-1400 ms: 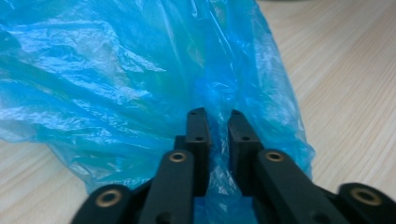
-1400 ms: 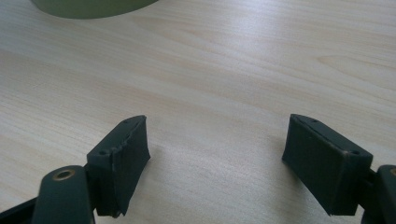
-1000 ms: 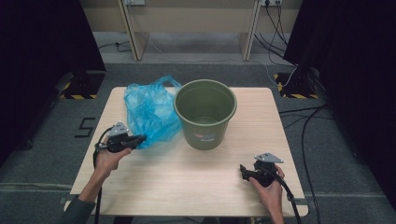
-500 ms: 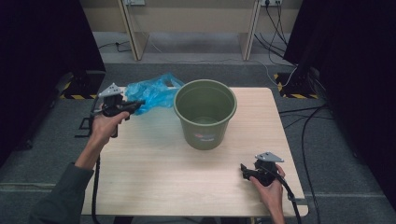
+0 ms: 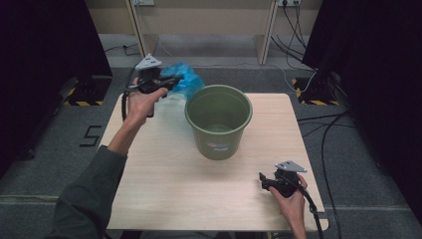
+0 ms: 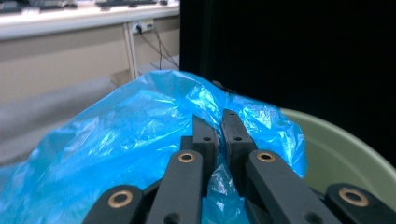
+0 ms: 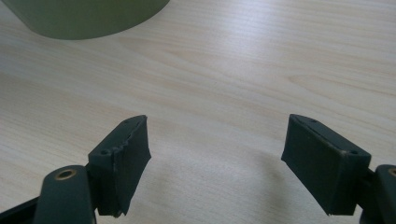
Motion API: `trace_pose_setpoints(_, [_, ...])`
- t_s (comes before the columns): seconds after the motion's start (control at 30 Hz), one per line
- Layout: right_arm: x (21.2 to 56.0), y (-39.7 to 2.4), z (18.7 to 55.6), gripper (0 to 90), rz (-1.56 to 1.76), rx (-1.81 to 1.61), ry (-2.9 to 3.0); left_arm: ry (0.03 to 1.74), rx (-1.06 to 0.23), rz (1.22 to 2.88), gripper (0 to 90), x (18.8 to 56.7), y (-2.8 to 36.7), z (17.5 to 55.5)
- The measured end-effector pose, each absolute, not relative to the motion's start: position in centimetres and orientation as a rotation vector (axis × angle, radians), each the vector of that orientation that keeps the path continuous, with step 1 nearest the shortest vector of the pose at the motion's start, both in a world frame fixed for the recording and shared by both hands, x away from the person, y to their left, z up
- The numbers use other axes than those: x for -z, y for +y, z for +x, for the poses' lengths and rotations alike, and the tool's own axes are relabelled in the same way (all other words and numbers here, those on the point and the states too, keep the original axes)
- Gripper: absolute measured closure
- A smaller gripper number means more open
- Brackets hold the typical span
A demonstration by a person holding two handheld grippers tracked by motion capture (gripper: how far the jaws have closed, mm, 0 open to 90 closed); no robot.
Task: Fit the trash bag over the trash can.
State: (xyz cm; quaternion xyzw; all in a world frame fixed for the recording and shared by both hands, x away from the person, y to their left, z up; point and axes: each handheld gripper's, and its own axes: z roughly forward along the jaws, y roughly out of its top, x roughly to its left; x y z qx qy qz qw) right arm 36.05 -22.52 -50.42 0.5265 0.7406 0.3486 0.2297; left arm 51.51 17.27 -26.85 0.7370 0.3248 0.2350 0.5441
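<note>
Left gripper (image 5: 171, 81) is pinched tight on the blue plastic bag (image 5: 185, 79), lifted by the green bucket's (image 5: 218, 122) far-left rim, probably to line it. Right gripper (image 5: 263, 180) rests wide open, near right.

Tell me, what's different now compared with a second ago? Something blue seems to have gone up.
The left gripper, shut on the blue plastic bag, has lifted it off the table and carried it up and away from the person, toward the far left side of the green bucket. The bag was already pinched a second ago. The bucket has not moved, and the right gripper still rests open near the table's right front corner.
</note>
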Motion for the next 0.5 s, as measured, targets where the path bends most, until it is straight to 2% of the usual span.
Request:
trace_pose_setpoints(0.17, [50.2,-22.8,36.1,22.8,1.443,-0.97,2.031,0.722,-0.534,1.763,86.2,26.5,13.8,51.3])
trace_pose_setpoints(0.33, [49.3,-23.5,36.1,22.8,1.437,-0.976,2.004,0.655,-0.471,1.835,86.2,28.1,10.5,50.6])
trace_pose_setpoints(0.5, [45.8,-24.3,37.0,23.1,1.391,-1.003,1.949,0.595,-0.407,1.941,86.0,31.2,7.7,49.7])
